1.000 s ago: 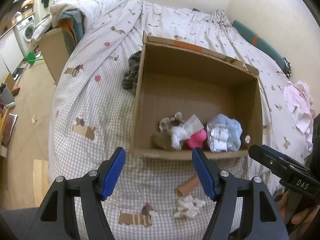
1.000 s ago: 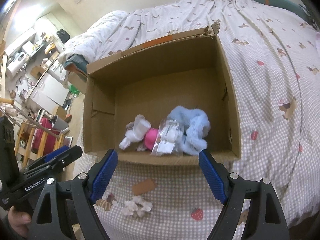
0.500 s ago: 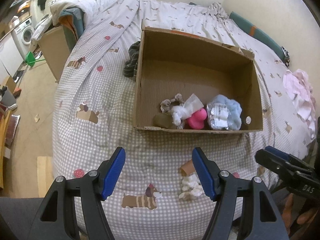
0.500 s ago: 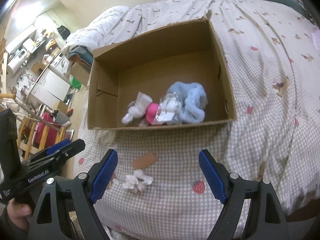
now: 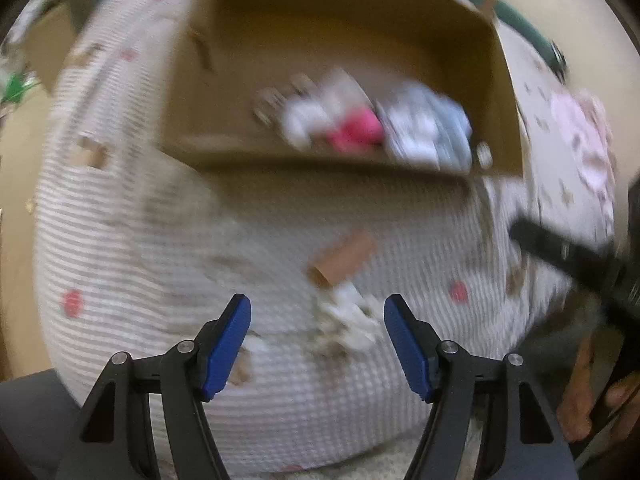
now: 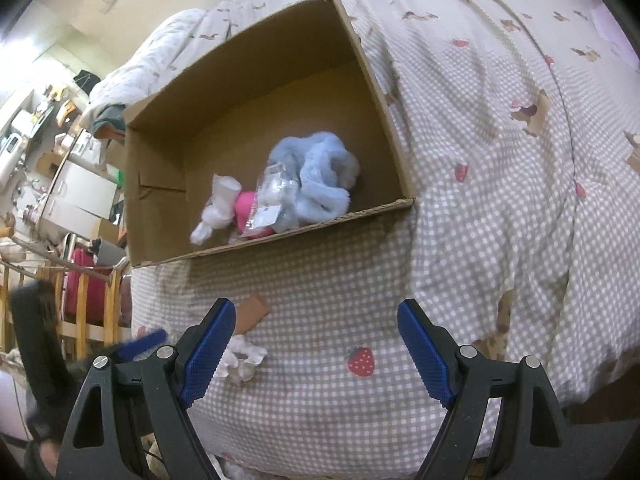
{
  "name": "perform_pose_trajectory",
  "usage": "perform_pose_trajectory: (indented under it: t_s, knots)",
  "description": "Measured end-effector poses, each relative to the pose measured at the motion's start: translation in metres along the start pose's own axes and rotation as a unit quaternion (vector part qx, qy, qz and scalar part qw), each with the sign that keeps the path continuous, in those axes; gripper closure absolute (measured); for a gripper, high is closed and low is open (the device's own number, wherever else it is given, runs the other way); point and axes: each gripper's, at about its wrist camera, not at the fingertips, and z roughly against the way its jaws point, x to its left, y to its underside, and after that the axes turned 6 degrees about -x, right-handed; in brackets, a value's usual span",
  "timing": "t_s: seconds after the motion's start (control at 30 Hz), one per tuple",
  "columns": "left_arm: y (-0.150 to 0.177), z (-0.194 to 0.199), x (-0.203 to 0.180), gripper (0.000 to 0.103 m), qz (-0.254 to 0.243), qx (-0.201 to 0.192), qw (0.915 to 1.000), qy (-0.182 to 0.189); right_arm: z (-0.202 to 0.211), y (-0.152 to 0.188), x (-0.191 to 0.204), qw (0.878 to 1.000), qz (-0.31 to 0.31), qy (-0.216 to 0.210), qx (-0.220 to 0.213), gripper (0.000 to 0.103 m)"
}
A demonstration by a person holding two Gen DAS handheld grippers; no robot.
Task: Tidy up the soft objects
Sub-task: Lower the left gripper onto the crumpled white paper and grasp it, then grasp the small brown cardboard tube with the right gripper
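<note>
A cardboard box (image 6: 384, 88) (image 5: 504, 92) stands open on the checked bedspread. In it lie a fluffy light-blue item (image 6: 320, 184) (image 5: 444, 128), a pink item (image 6: 245, 208) (image 5: 356, 132), a white cloth item (image 6: 218, 208) (image 5: 304, 120) and a clear packet (image 6: 272, 196). In front of the box lie a white crumpled soft item (image 5: 352, 316) (image 6: 242, 358) and a brown cardboard tube (image 5: 344, 260) (image 6: 250, 314). My left gripper (image 5: 318, 344) is open and empty just above the white item; the left wrist view is blurred. My right gripper (image 6: 312, 352) is open and empty over the bedspread.
The bed (image 6: 500, 200) drops off at the near edge. A pink-white cloth (image 5: 580, 132) lies at the right. Furniture and clutter (image 6: 60, 184) stand on the floor to the left. The right gripper shows at the right of the left wrist view (image 5: 576, 256).
Both grippers have pulled back from the box toward the near bed edge. The left one has dropped lower toward the white item and is moving fast, blurring its view.
</note>
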Motion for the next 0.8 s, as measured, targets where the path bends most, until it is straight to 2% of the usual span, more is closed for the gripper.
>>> perform_pose_trajectory:
  t_s: [0.07, 0.2, 0.23, 0.3, 0.33, 0.4, 0.47, 0.53, 0.67, 0.8]
  knots:
    - [0.006, -0.014, -0.012, 0.037, -0.021, 0.018, 0.9996, 0.002, -0.003, -0.002, 0.003, 1.000, 0.002, 0.001, 0.003, 0.015]
    - [0.012, -0.029, -0.023, 0.037, -0.041, 0.026, 0.9988, -0.008, -0.006, -0.002, 0.005, 1.000, 0.008, 0.004, 0.007, 0.015]
    - [0.013, -0.033, -0.024, 0.041, -0.041, 0.029, 0.9987, -0.008, -0.007, -0.002, 0.004, 1.000, 0.009, 0.005, 0.008, 0.015]
    - [0.013, -0.037, -0.023, 0.059, -0.038, 0.035, 0.9986, -0.004, -0.008, -0.001, 0.004, 1.000, 0.009, 0.007, 0.010, 0.015]
    - [0.013, -0.040, -0.022, 0.073, -0.033, 0.044, 0.9985, 0.003, -0.009, -0.001, 0.004, 1.000, 0.009, 0.007, 0.011, 0.015]
    - [0.013, -0.043, -0.022, 0.077, -0.030, 0.050, 0.9983, 0.006, -0.009, -0.001, 0.004, 1.000, 0.007, 0.007, 0.012, 0.015]
    - [0.014, -0.040, -0.024, 0.085, -0.037, 0.052, 0.9979, 0.011, -0.010, -0.001, 0.004, 1.000, 0.006, 0.007, 0.013, 0.015]
    - [0.015, -0.030, -0.020, 0.087, -0.030, 0.055, 0.9978, 0.024, -0.011, -0.001, 0.004, 1.000, 0.007, 0.005, 0.015, 0.015]
    - [0.016, 0.014, -0.006, 0.088, -0.016, 0.019, 0.9994, 0.025, -0.015, 0.001, 0.006, 1.000, 0.005, -0.001, 0.021, 0.015]
    - [0.005, 0.040, 0.011, 0.088, 0.012, -0.032, 0.9994, -0.001, -0.026, 0.003, 0.019, 0.999, 0.021, -0.010, 0.035, 0.015]
